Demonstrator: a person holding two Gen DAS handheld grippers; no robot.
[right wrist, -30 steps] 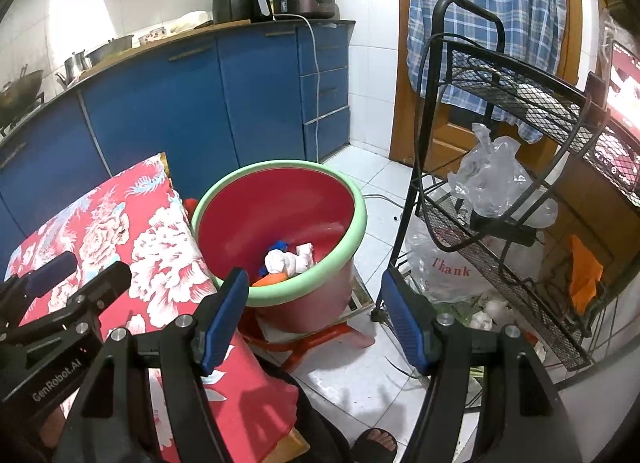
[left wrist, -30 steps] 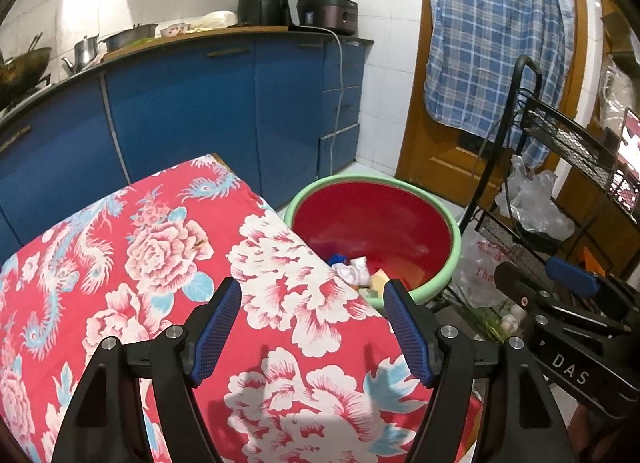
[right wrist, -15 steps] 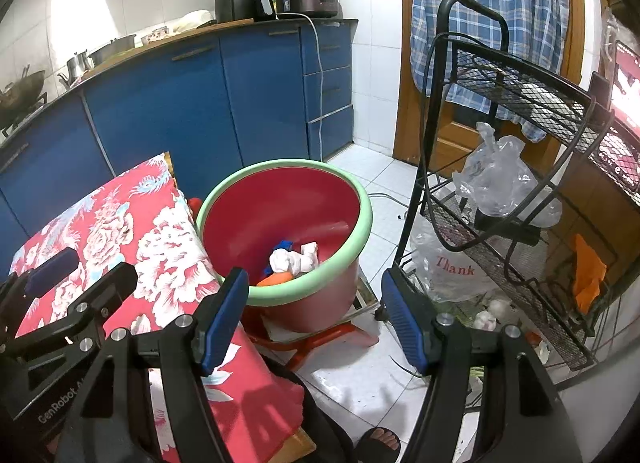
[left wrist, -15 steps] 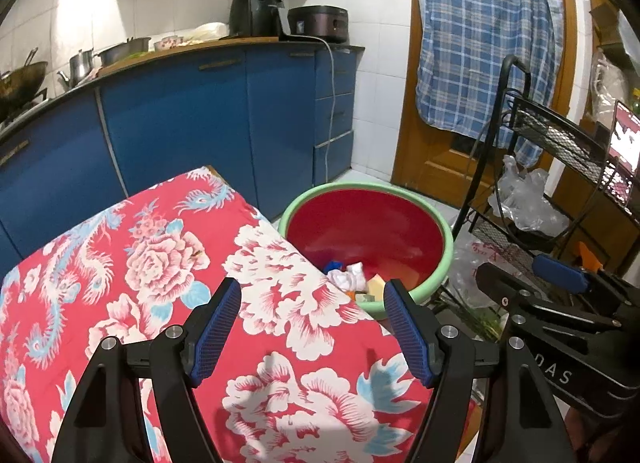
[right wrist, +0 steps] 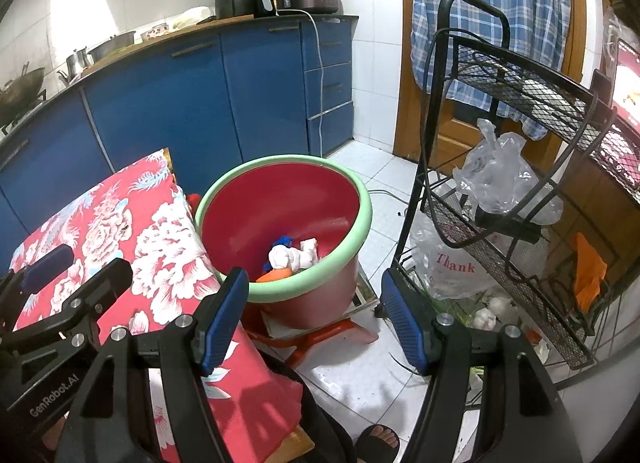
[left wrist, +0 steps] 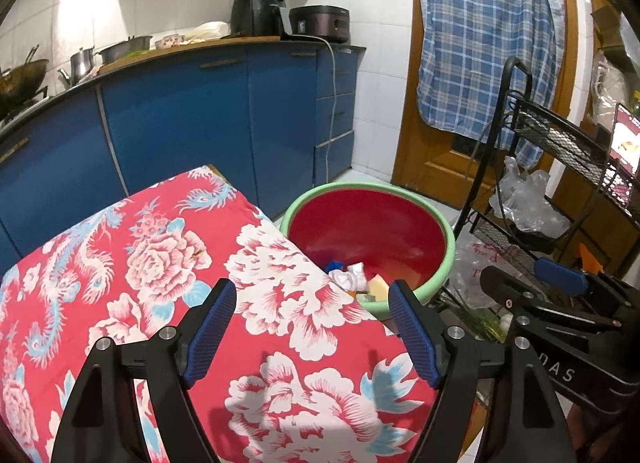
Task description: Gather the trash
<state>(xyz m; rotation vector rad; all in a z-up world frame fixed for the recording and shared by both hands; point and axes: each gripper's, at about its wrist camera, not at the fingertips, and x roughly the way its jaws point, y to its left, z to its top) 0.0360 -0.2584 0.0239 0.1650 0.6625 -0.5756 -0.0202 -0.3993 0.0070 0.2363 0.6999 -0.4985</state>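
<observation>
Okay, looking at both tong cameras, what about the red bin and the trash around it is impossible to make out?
- Bin bottom: in the left wrist view the floral cloth covers the near side of the red bin.
- Full contents: in the right wrist view the near rim hides everything below the white wad.
- Cart clutter: small bits under the wire cart are too small to name.
- Table surface: cut off by the lower edge and the left tongs.

- Under my left fingers, a table (left wrist: 408, 415) draped in a red floral cloth (left wrist: 168, 263); nothing else lies on it
- Beside it, white floor tiles (right wrist: 360, 379); on them a low red stool (right wrist: 320, 337) (it carries my red bucket (right wrist: 312, 299)) and a black wire rack (right wrist: 516, 231) holding plastic bags (right wrist: 496, 179)
</observation>
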